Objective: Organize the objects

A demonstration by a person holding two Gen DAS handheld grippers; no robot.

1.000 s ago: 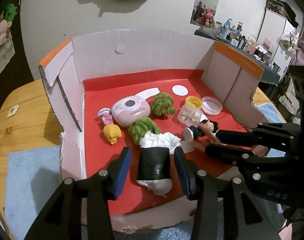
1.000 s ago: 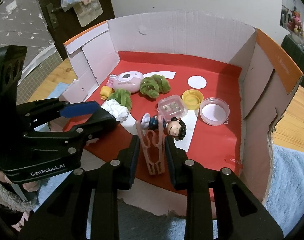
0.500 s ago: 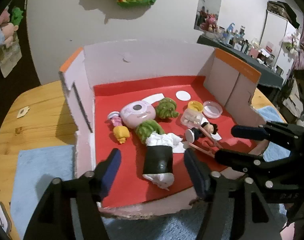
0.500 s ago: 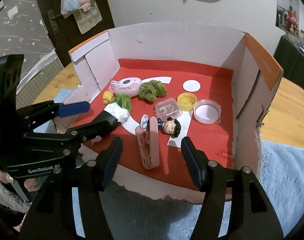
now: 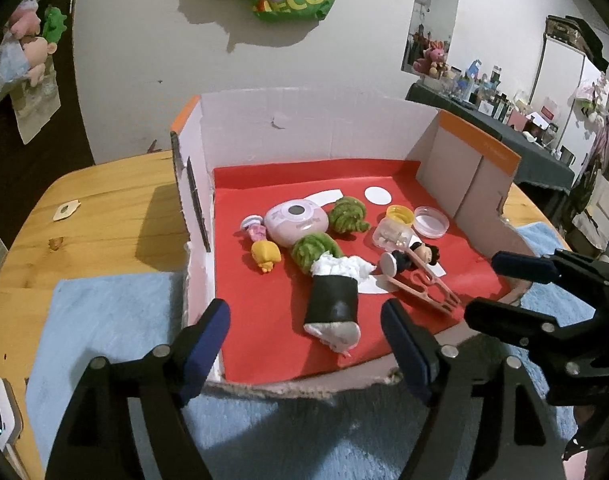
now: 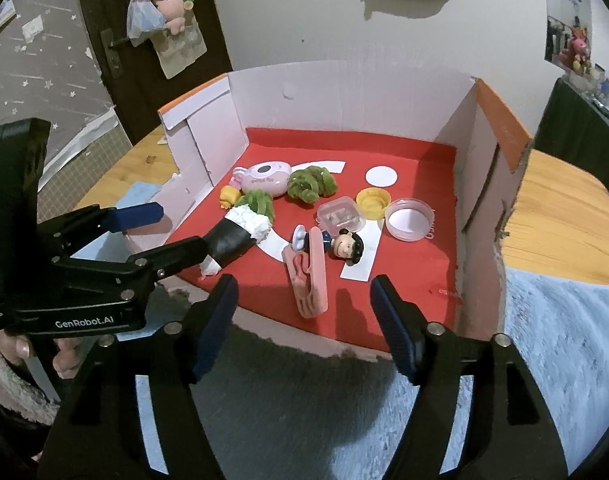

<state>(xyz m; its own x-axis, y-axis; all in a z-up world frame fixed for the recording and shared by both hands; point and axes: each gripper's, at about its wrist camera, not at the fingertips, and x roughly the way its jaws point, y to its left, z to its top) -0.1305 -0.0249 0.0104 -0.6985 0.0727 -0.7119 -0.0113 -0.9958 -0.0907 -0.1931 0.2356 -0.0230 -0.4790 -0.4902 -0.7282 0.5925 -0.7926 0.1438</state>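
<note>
A cardboard box (image 5: 476, 176) with a red floor (image 6: 404, 264) holds the objects. A black roll with white paper ends (image 5: 333, 300) lies near the front, also in the right wrist view (image 6: 234, 236). A pink clip (image 6: 309, 276) lies beside a small black-haired figurine (image 6: 348, 246); the clip also shows in the left wrist view (image 5: 424, 286). My left gripper (image 5: 304, 346) is open and empty, in front of the box's front edge. My right gripper (image 6: 304, 320) is open and empty, just before the front edge.
Further in the box lie a pink round device (image 5: 296, 220), two green fuzzy bundles (image 5: 348, 216), a yellow toy (image 5: 265, 255), a clear case (image 6: 340, 216), a yellow cap (image 6: 373, 200) and a clear lid (image 6: 408, 220). A blue towel (image 6: 560, 340) covers the wooden table (image 5: 104, 216).
Both grippers have let go and pulled back out of the box: the left released the black roll, the right released the pink clip. Both objects now lie on the red floor.
</note>
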